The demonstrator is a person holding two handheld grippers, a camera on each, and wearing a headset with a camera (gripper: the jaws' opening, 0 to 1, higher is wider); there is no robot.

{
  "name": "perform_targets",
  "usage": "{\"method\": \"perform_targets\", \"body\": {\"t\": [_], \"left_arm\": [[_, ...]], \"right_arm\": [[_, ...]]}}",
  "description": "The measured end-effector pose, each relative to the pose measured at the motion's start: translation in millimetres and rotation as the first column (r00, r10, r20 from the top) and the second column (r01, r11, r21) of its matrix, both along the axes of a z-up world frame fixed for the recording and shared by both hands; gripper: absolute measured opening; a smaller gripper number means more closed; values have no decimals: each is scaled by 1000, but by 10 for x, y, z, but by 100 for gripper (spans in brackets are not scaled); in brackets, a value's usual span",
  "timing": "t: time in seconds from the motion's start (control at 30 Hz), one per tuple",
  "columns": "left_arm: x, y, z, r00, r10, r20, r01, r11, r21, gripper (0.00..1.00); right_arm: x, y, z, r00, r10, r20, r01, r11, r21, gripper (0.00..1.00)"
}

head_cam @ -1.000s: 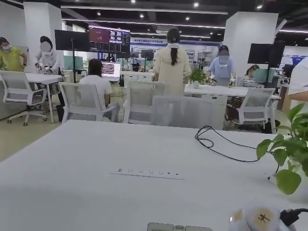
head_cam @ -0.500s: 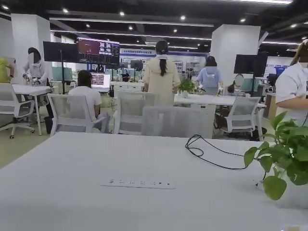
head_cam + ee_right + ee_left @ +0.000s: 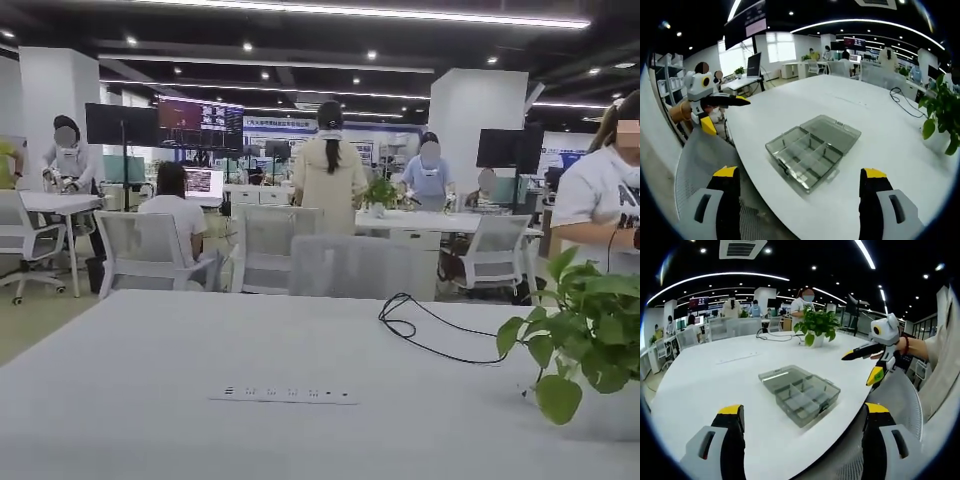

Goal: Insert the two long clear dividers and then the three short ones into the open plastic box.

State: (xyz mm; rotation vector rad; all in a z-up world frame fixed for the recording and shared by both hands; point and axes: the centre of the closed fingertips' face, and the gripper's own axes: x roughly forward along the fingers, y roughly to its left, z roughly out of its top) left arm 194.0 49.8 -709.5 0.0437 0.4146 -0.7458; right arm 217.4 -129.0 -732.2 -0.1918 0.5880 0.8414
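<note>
- The left hand-held gripper (image 3: 803,409) is held released just off the near edge of the bench (image 3: 705,390), and its yellow-tipped jaws are spread wide.
- The right hand-held gripper (image 3: 800,173) is held off the same edge, also released, with its jaws wide apart.
- In each gripper view the other hand-held gripper is seen raised at the side, apart from the bench, with its jaws parted.
- The box (image 3: 812,147) is laid open on the bench near that edge, in front of both hand-held grippers and touched by neither.
- Its lid is folded out flat beside the base.
- The base is seen parted into cells by clear dividers (image 3: 799,150); how many there are cannot be told.
- Farther on the bench a socket strip (image 3: 285,393) is set flat into the white top.
- Behind it a black cable (image 3: 381,317) is looped on the bench.
- A plant (image 3: 556,397) is stood at the right side of the bench, beside the cable.
- A grey chair (image 3: 350,265) is placed at the far edge.
- Beyond it, people (image 3: 330,175) are seen at other desks, under a screen (image 3: 200,122).
</note>
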Motion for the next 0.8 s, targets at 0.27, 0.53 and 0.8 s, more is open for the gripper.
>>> {"method": "perform_targets", "body": {"t": [0.27,0.53,0.8], "left_arm": [[-19,67,-8,999,33,3,-33,999,12,100],[-50,110,-22,998,59,-1,-59,998,20,100],[-6,133,-3,998,69,2,-69,998,12,99]], "right_arm": [[-81,-13,-4,1000,0,-1,0,1000,-2,100],[-96,10,-28,1000,7,-9,-7,1000,0,100],[-83,47,-44,1000,22,-9,-23,1000,-12,100]]}}
